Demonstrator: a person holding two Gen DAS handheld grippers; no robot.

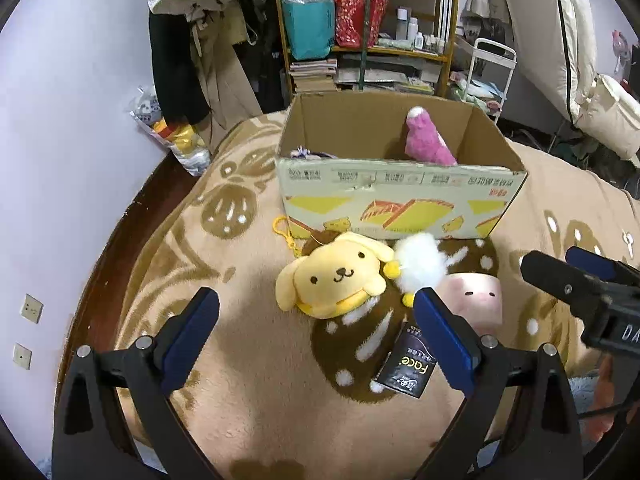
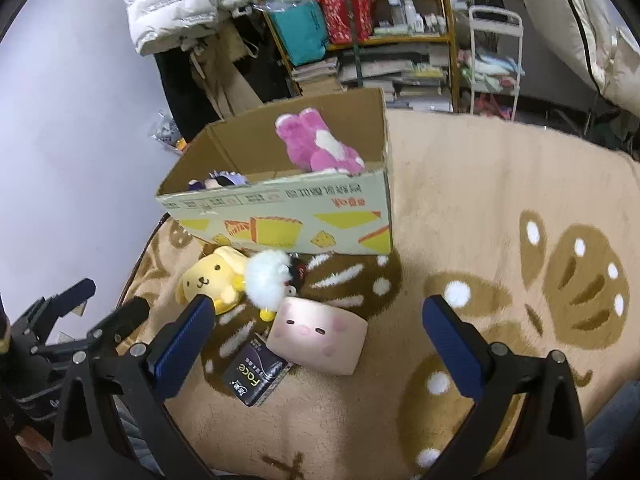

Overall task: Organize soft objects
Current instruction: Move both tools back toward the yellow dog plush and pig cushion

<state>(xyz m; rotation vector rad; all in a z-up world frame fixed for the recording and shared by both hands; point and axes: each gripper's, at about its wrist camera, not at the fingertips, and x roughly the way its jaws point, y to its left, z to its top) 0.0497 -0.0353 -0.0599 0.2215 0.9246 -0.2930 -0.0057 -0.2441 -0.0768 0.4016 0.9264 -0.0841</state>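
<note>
Yellow dog plush [image 1: 334, 280], white fluffy toy [image 1: 420, 264], pink pig cushion [image 2: 318, 334] before box [image 1: 400, 208].

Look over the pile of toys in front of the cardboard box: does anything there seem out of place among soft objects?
Yes. A small dark packet printed "Face" lies on the beige blanket against the pink pig-faced cushion. It looks like a flat packaged item, not a plush, unlike the yellow dog plush beside it.

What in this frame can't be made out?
- Purple toy in the box: both views, mostly behind the front wall.
- Pink plush: lower body hidden by the wall.
- Small dark item: behind the white fluffy toy.
- Box print: too blurred to read.
</note>
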